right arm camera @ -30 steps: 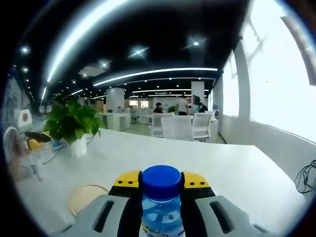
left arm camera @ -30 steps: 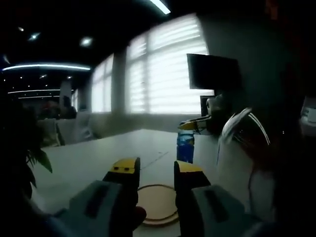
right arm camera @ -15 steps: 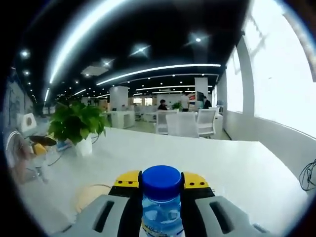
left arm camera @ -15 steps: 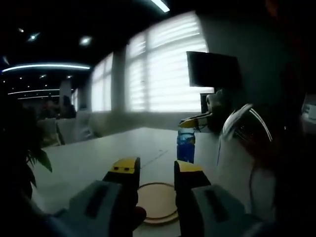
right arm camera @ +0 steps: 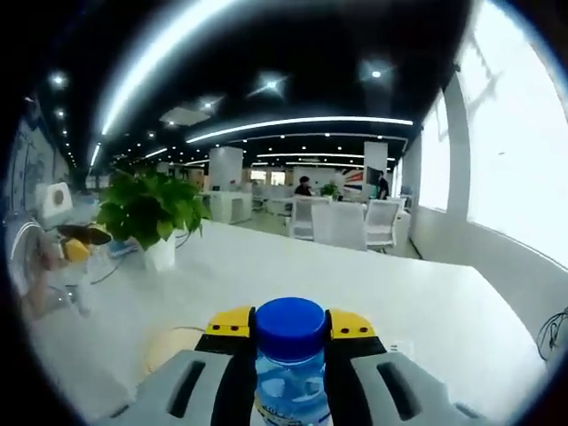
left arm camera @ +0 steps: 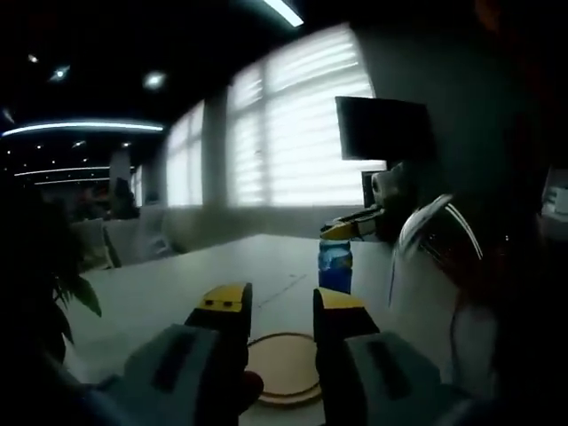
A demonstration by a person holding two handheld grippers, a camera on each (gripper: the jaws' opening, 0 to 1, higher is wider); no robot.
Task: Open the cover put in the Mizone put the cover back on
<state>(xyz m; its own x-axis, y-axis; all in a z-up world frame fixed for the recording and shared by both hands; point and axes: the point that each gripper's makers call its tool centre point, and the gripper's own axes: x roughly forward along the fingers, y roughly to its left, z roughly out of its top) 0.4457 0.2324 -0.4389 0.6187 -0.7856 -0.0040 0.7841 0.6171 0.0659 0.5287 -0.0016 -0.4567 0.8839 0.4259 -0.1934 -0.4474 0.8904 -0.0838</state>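
A clear blue Mizone bottle (right arm camera: 289,395) with a blue cap (right arm camera: 289,325) stands upright between the yellow-tipped jaws of my right gripper (right arm camera: 289,330), which is shut on its neck. In the left gripper view the same bottle (left arm camera: 335,266) hangs over the far side of the white table (left arm camera: 169,293), with the right gripper (left arm camera: 344,230) on its top. My left gripper (left arm camera: 280,306) is open with nothing between its jaws. Just past them a flat round wooden disc (left arm camera: 282,366) lies on the table. That disc (right arm camera: 173,346) is at the lower left in the right gripper view.
A person's white sleeve (left arm camera: 435,257) is close on the right of the left gripper view. A potted green plant (right arm camera: 151,209) stands on the table (right arm camera: 399,302) at the left. White chairs (right arm camera: 351,222) line the far edge. A dark monitor (left arm camera: 383,129) hangs by the window.
The right gripper view has shifted a little, so the plant and chairs sit slightly differently; the bottle stays gripped. The left gripper and the disc have not moved.
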